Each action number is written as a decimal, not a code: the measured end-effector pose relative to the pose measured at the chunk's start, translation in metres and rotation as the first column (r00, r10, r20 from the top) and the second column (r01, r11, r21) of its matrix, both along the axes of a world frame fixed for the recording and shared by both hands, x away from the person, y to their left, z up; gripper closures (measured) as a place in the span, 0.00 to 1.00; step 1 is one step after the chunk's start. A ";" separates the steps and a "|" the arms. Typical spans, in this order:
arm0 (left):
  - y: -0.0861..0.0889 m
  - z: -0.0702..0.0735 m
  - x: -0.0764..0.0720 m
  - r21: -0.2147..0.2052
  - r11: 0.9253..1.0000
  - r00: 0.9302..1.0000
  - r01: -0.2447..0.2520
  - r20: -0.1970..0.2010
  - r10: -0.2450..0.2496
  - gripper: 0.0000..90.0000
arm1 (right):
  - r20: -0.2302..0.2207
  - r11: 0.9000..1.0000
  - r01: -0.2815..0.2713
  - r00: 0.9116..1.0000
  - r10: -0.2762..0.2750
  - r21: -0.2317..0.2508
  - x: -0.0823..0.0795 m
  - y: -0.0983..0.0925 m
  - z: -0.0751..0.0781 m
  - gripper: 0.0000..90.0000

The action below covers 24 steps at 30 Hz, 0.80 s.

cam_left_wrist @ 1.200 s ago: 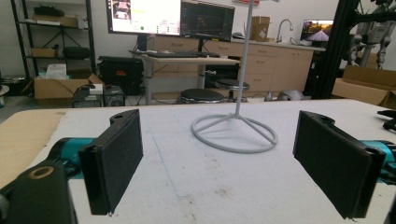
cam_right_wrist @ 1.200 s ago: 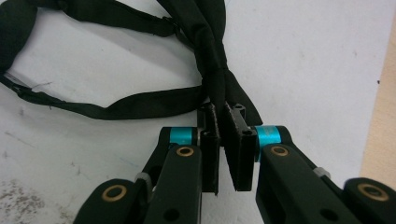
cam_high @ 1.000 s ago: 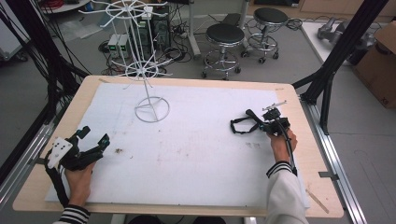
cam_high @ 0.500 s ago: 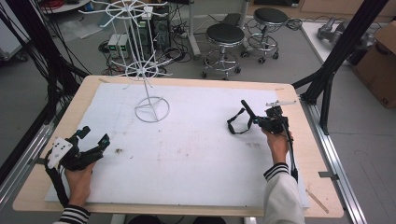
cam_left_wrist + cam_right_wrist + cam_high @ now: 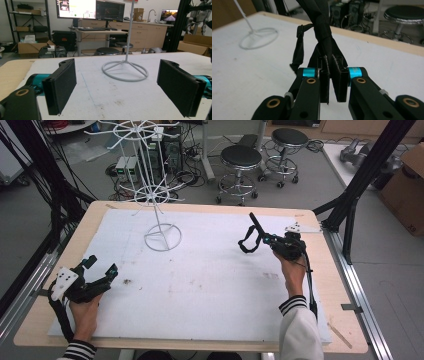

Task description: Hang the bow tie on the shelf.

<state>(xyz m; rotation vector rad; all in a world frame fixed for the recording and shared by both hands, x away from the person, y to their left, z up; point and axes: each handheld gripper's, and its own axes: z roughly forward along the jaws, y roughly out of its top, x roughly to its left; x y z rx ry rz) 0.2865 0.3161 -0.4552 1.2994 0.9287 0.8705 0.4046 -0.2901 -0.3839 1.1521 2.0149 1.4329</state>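
- We see a white-covered worktop (image 5: 210, 290) with stools (image 5: 241, 157) on the floor behind it.
- A white wire rack (image 5: 159, 200) stands near the far left corner.
- Our left gripper (image 5: 97, 267) rests wide apart near the left edge.
- Our right gripper (image 5: 264, 239), raised toward the far right corner, pinches a black strap (image 5: 323, 32).
- The strap's long end sticks up beyond the jaws; its loop (image 5: 246, 242) droops leftward.

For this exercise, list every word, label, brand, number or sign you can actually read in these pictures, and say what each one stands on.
No text can be read.
Two monitors in the left gripper view show windows and graphs, but any writing is too small and blurred.
Cardboard boxes there carry no legible print.
The box at the high view's right edge has dark marks, too blurred to read.
The black strap and white wire stand bear no lettering.
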 end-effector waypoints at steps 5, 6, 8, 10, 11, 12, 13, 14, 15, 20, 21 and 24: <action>0.000 0.000 0.000 0.005 1.000 1.000 0.001 0.001 -0.001 0.18 | 0.047 0.996 -0.033 0.998 0.029 0.079 -0.003 0.000 0.003 0.94; 0.000 0.000 0.000 0.003 1.000 1.000 0.001 0.001 -0.001 0.18 | 0.047 0.996 -0.033 0.998 0.029 0.079 -0.003 0.000 0.003 0.94; 0.000 0.000 0.000 0.005 1.000 1.000 0.001 0.000 -0.001 0.18 | 0.063 0.994 -0.051 0.997 0.044 0.102 -0.005 0.001 0.003 0.94; 0.000 0.000 0.000 0.007 1.000 1.000 0.001 0.000 -0.001 0.18 | 0.065 0.993 -0.053 0.997 0.046 0.104 -0.005 0.002 0.004 0.94; 0.000 0.000 0.000 0.007 1.000 1.000 0.002 0.000 -0.002 0.18 | 0.074 0.993 -0.058 0.996 0.050 0.102 -0.005 0.003 0.004 0.94; 0.000 0.000 0.000 0.007 1.000 1.000 0.002 0.000 -0.002 0.18 | 0.084 0.992 -0.066 0.995 0.057 0.111 -0.006 0.007 0.006 0.95; -0.001 0.000 0.000 0.008 1.000 1.000 0.003 0.001 -0.003 0.18 | 0.084 0.992 -0.066 0.995 0.057 0.111 -0.006 0.007 0.006 0.95; -0.001 0.000 0.000 0.010 1.000 1.000 0.003 0.001 -0.003 0.18 | 0.093 0.992 -0.071 0.994 0.062 0.103 -0.007 0.008 0.006 0.95; -0.001 0.000 0.000 0.010 1.000 1.000 0.003 0.001 -0.003 0.18 | 0.091 0.991 -0.077 0.994 0.067 0.111 -0.007 0.010 0.007 0.95; -0.001 0.000 0.000 0.009 1.000 1.000 0.003 0.001 -0.003 0.18 | 0.105 0.990 -0.089 0.991 0.077 0.109 -0.007 0.014 0.009 0.95; -0.001 0.000 0.000 0.008 1.000 1.000 0.003 0.001 -0.003 0.18 | 0.112 0.989 -0.094 0.990 0.082 0.114 -0.007 0.018 0.012 0.95; 0.000 0.000 0.000 0.008 1.000 1.000 0.003 0.001 -0.003 0.18 | 0.141 0.988 -0.105 0.986 0.088 0.113 -0.008 0.026 0.018 0.95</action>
